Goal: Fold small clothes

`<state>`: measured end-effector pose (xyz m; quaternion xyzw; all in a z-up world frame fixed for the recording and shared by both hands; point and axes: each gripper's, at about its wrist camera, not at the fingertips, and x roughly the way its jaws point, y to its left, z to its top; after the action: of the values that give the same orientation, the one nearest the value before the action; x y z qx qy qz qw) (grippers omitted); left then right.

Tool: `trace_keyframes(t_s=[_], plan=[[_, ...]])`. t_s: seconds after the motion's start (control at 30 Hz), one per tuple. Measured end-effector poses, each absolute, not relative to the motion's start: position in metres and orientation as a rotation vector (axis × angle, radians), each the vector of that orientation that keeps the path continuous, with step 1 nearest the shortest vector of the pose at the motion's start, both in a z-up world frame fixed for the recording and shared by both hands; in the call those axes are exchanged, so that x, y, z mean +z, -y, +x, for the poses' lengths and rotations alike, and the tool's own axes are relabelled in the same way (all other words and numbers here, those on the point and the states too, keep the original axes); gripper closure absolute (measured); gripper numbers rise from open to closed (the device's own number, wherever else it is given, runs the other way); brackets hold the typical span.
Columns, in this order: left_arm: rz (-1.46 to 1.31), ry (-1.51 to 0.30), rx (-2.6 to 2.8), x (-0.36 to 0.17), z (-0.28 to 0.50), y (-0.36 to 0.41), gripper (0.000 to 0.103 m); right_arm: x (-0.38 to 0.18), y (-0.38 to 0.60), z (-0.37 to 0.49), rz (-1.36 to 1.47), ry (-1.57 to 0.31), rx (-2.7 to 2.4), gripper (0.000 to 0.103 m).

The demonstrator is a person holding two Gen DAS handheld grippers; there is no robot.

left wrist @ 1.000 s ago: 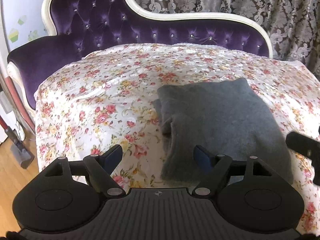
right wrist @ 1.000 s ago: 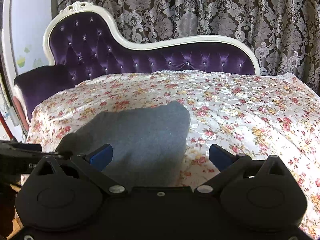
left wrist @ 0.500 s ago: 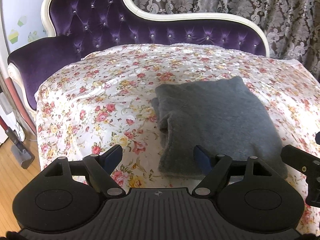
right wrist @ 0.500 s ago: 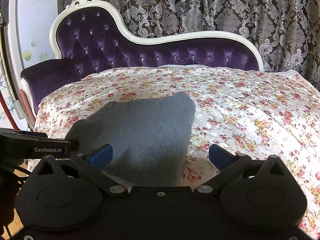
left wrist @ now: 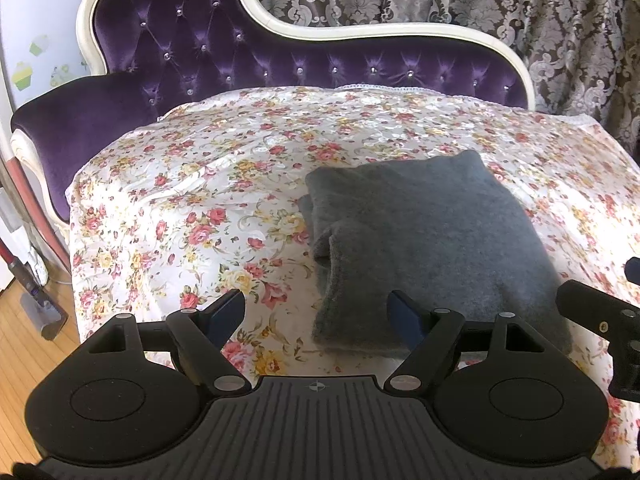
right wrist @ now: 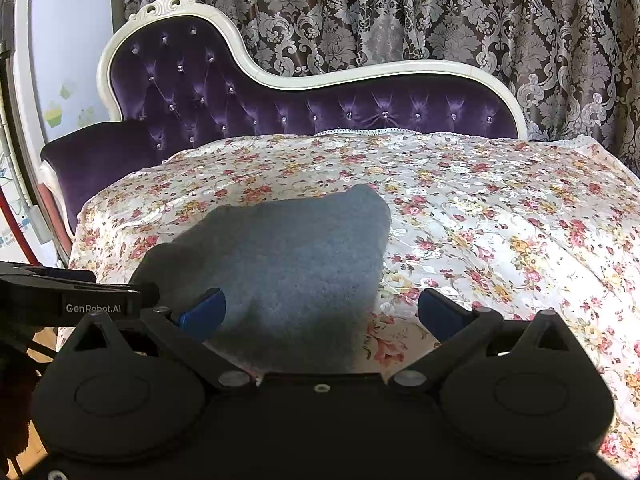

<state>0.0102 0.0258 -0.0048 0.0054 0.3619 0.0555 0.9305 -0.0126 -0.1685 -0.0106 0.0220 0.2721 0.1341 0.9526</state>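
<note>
left wrist view: left gripper (left wrist: 318,312) wide, empty, tilted down over folded grey garment (left wrist: 424,248).

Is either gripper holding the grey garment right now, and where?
No. Left gripper and right gripper are open; the folded grey garment lies free on the floral cover.

Grey garment (left wrist: 424,248), rose-print cover (left wrist: 200,208), purple chaise (left wrist: 224,56), damask curtain (right wrist: 440,12)

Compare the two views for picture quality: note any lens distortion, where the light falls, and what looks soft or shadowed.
Left wrist view: fisheye bends the white sofa frame; the folded grey fleece garment is evenly lit and sharp. Right wrist view: the same garment darkens toward the near edge, in shade by the right tool; daylight gives the floral satin cover a sheen.
</note>
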Motion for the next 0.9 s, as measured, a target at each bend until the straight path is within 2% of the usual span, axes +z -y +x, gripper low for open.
trace_keyframes(t_s=[0.9], plan=[[0.02, -0.74, 0.113, -0.0091, 0.0121, -0.0245, 0.026, -0.0158, 0.1697, -0.006, 0.089, -0.582, 0.276, 0.001]])
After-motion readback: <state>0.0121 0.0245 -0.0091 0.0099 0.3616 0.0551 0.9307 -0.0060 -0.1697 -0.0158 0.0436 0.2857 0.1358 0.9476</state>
